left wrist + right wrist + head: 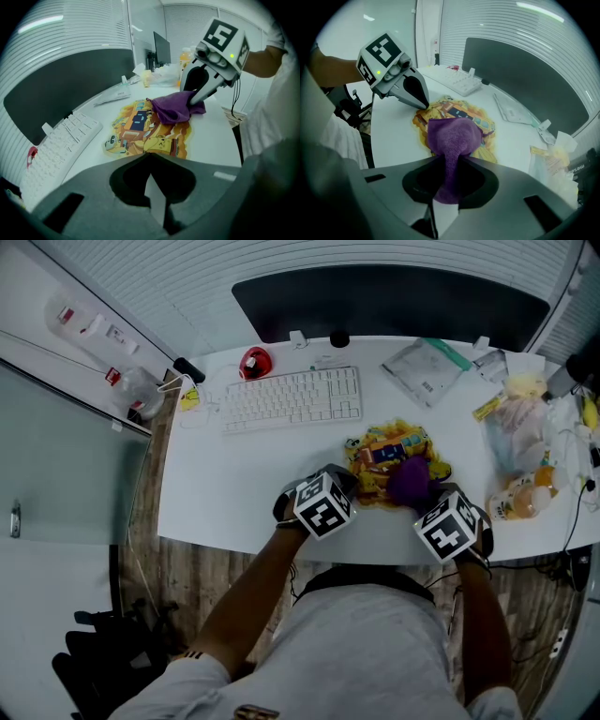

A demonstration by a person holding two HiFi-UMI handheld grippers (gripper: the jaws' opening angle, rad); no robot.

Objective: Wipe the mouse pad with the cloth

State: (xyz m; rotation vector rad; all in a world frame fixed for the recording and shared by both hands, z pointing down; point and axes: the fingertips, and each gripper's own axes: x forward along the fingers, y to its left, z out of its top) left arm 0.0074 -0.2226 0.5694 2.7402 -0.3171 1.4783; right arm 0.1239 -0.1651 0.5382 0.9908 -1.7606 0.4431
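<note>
A yellow cartoon-print mouse pad (389, 457) lies on the white desk (234, 493), in front of the keyboard. A purple cloth (411, 482) rests bunched on the pad's near right part. My right gripper (450, 161) is shut on the purple cloth (454, 136), which trails out of the jaws onto the mouse pad (461, 115). My left gripper (149, 157) is shut, its tips down at the near left edge of the mouse pad (140, 129). From there the purple cloth (174, 108) hangs from the right gripper (197, 96). The left gripper (423, 104) touches the pad's corner.
A white keyboard (292, 397) and a red mouse (254, 362) lie behind the pad. A flat packet (424, 369) is at the back right. Plastic bags and bottles (520, 446) crowd the right end. A dark panel (389, 301) stands behind the desk.
</note>
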